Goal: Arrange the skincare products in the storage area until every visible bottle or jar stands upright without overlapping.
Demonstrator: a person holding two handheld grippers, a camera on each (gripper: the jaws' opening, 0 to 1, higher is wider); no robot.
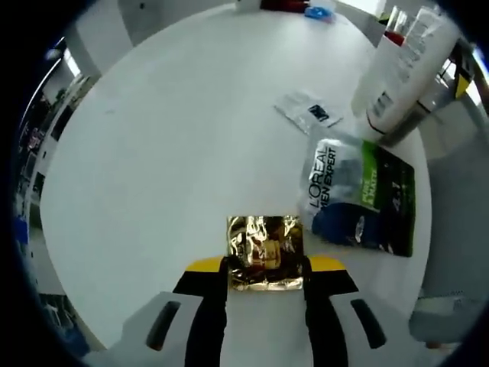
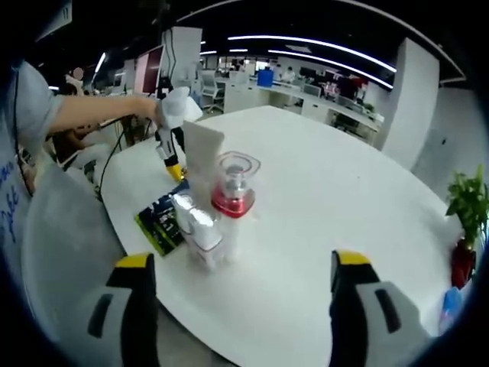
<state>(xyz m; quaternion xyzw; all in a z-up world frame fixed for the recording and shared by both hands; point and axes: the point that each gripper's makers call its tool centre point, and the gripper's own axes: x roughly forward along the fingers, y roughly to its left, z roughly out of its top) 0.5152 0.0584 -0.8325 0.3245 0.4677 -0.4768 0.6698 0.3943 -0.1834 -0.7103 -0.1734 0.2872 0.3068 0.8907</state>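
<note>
My left gripper (image 1: 265, 266) is shut on a gold foil sachet (image 1: 264, 252), held low over the white table (image 1: 168, 153). To its right a dark L'Oreal Men Expert packet (image 1: 359, 195) lies flat, with a small white sachet (image 1: 309, 111) beyond it and a tall white bottle (image 1: 401, 69) standing upright. In the right gripper view, my right gripper (image 2: 244, 271) is open, in front of a tight cluster: a clear bottle with a red collar (image 2: 233, 195), a white tube (image 2: 195, 222) and a tall white bottle (image 2: 202, 153). The dark packet (image 2: 159, 222) lies left of them.
A person's hand holds the left gripper (image 2: 172, 153) behind the cluster. The table edge (image 2: 252, 344) runs close below the right jaws. A potted plant (image 2: 467, 218) stands at the far right, with office desks beyond. Small red and blue items (image 1: 306, 8) sit at the table's far side.
</note>
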